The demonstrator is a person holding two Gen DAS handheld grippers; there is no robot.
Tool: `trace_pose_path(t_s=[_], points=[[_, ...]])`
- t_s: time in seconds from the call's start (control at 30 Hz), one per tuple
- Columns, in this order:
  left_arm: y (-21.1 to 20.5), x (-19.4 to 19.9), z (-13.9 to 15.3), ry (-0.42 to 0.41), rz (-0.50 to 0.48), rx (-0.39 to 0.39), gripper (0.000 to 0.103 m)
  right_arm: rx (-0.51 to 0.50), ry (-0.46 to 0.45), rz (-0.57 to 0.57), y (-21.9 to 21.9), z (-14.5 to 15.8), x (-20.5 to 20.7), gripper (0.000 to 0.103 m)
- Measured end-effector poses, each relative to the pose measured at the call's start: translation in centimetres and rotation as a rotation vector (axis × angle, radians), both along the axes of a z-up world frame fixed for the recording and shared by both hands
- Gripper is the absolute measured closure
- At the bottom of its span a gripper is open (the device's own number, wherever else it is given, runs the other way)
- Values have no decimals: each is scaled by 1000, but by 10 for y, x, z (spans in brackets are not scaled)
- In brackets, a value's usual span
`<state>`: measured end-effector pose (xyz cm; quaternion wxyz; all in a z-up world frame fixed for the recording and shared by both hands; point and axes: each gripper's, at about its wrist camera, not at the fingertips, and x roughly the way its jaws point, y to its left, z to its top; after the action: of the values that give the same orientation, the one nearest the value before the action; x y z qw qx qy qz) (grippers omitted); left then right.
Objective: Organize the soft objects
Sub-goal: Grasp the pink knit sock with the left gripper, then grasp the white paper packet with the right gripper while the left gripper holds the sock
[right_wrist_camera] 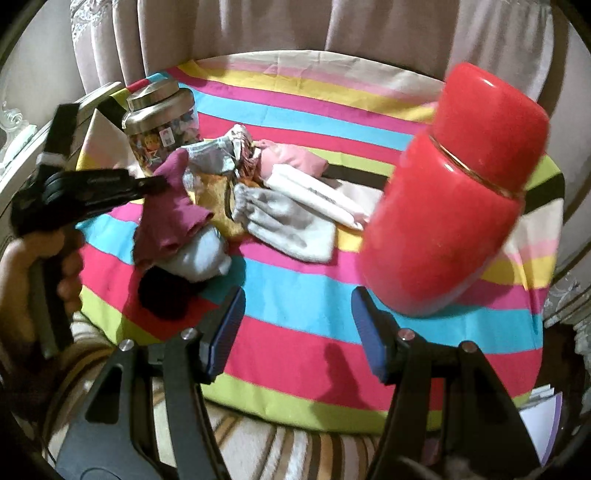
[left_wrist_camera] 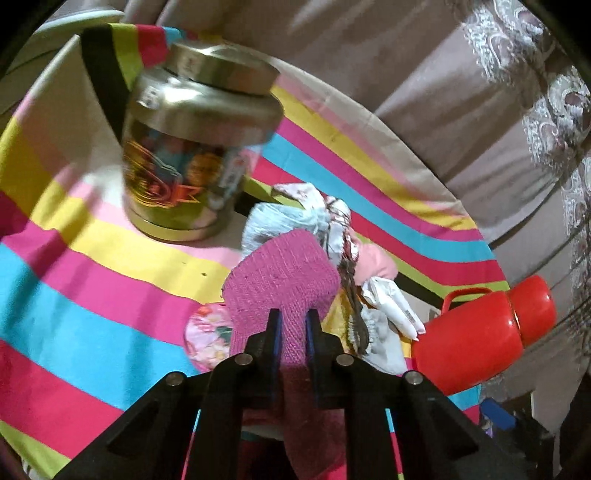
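Note:
My left gripper [left_wrist_camera: 293,314] is shut on a magenta knitted sock [left_wrist_camera: 280,277] and holds it above the striped cloth. In the right wrist view the left gripper [right_wrist_camera: 157,182] shows at the left with the same sock [right_wrist_camera: 173,206] hanging from it. A pile of soft items lies beyond it: a grey sock [right_wrist_camera: 288,221], a white folded cloth [right_wrist_camera: 317,199], a pink cloth [right_wrist_camera: 295,155] and a patterned bundle [left_wrist_camera: 325,214]. My right gripper [right_wrist_camera: 298,332] is open and empty above the table's near edge.
A steel tin with a printed label [left_wrist_camera: 192,147] stands at the back left of the table [right_wrist_camera: 280,288]. A red flask [right_wrist_camera: 454,192] stands at the right, close to my right finger. Curtains [right_wrist_camera: 258,26] hang behind the table. A dark soft item [right_wrist_camera: 162,291] lies near the front left.

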<state>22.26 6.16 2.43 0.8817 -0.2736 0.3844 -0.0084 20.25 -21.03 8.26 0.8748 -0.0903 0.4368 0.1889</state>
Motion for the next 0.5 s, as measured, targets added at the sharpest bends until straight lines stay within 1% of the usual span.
trace_pose_path(t_s=[0.03,0.1,0.17,0.2,0.27,0.33,0.37,0.43,0.5], points=[[1,-2,1,-8,6,7,90,-4,-4,8,6,0,3,39],[2,-7,4,-25,15,13,90,-48,-31,26,20,2,12,39],[2,-10,8,-44,27,23,90,-114,-66,38,34,3,21,39],[4,-11,10,-55,32,27,90,-164,-82,45,42,2,28,39],[5,-14,13,-70,39,28,90,-242,-97,63,52,-2,42,39],[8,-15,14,-77,43,21,90,-324,-116,91,63,-10,58,39],[9,-15,13,-77,45,18,90,-351,-117,98,66,-13,64,39],[12,-15,12,-75,50,10,90,-444,-110,130,75,-27,79,39],[11,-15,11,-74,52,7,90,-506,-104,155,79,-40,89,39]])
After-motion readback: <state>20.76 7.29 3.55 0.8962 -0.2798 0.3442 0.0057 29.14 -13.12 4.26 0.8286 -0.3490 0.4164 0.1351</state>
